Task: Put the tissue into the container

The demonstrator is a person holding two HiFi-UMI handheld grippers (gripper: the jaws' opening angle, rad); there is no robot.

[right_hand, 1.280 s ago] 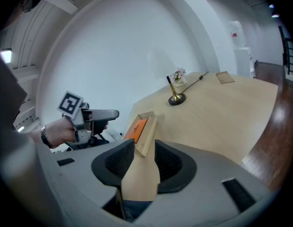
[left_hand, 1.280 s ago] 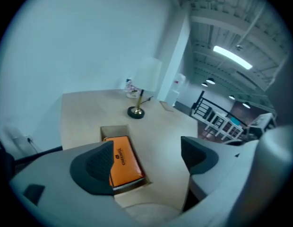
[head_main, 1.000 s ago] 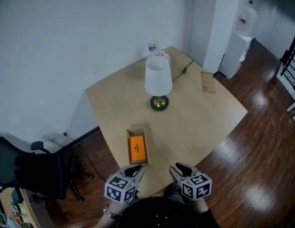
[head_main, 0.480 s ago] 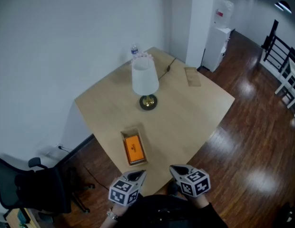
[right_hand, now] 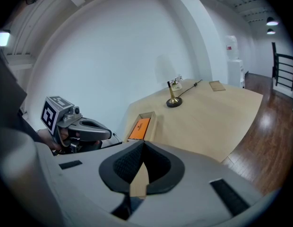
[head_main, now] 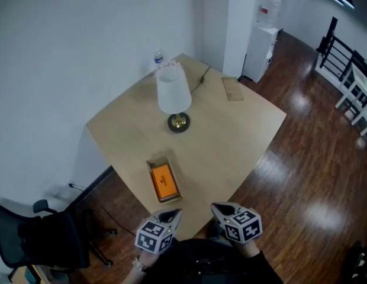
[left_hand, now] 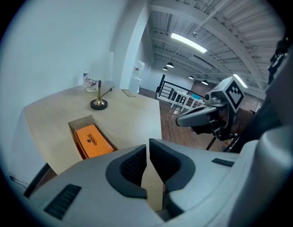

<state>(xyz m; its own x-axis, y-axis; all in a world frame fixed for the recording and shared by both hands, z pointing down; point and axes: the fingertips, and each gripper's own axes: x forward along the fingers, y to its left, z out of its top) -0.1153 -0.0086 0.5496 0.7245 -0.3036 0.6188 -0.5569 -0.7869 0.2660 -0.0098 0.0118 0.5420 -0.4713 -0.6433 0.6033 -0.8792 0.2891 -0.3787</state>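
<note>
An orange tissue pack lies flat inside an open wooden container near the table's front-left edge. The left gripper view also shows the pack in the container, and the right gripper view shows the same pack. My left gripper hovers just short of the front edge, a little nearer than the container, jaws shut and empty. My right gripper hangs beside it to the right, also shut with nothing held. Both grippers are clear of the pack.
A table lamp with a white shade stands mid-table, its cable running to the far corner. A water bottle and a small wooden piece sit at the back. A black office chair stands on the floor at left, and a water dispenser at the far right.
The head view has swung, so the table now sits further left and higher in the picture. Both grippers hold their places near the front edge.
</note>
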